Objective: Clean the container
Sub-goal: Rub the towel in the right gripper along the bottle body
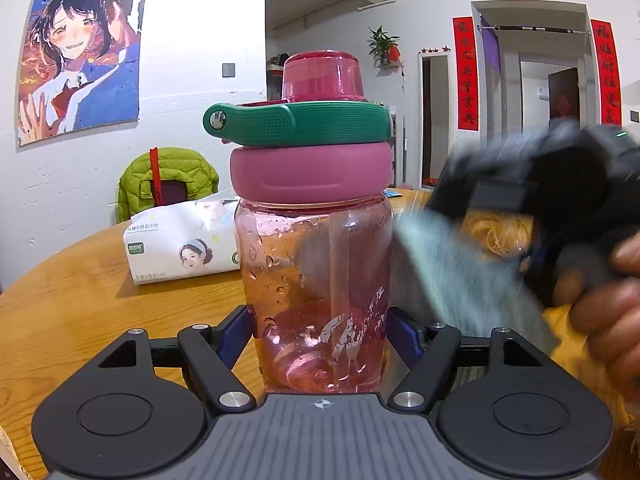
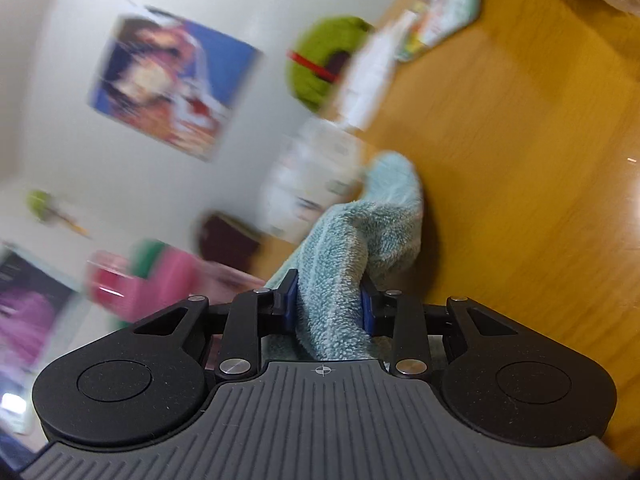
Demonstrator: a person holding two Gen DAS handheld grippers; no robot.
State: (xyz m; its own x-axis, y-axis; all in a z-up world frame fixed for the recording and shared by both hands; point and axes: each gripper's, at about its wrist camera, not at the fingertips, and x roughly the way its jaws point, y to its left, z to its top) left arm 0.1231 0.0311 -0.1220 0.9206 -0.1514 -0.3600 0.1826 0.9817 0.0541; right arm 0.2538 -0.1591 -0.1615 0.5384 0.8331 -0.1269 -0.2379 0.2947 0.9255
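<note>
The pink bottle [image 1: 314,256] stands upright on the worktop [image 1: 80,312], clenched low on its body by the left gripper [image 1: 320,332] fingers, while the right gripper [image 2: 329,306], fingers pinching a blue cloth [image 2: 360,232], hovers just right of the bottle, nearer its side wall.

Left tool [image 1: 320,330] is clamped tight, level-ish; right tool [image 2: 330,306] (blurred, tilted sideways) is pinched closed, a hand [image 1: 608,304] gripping it.
</note>
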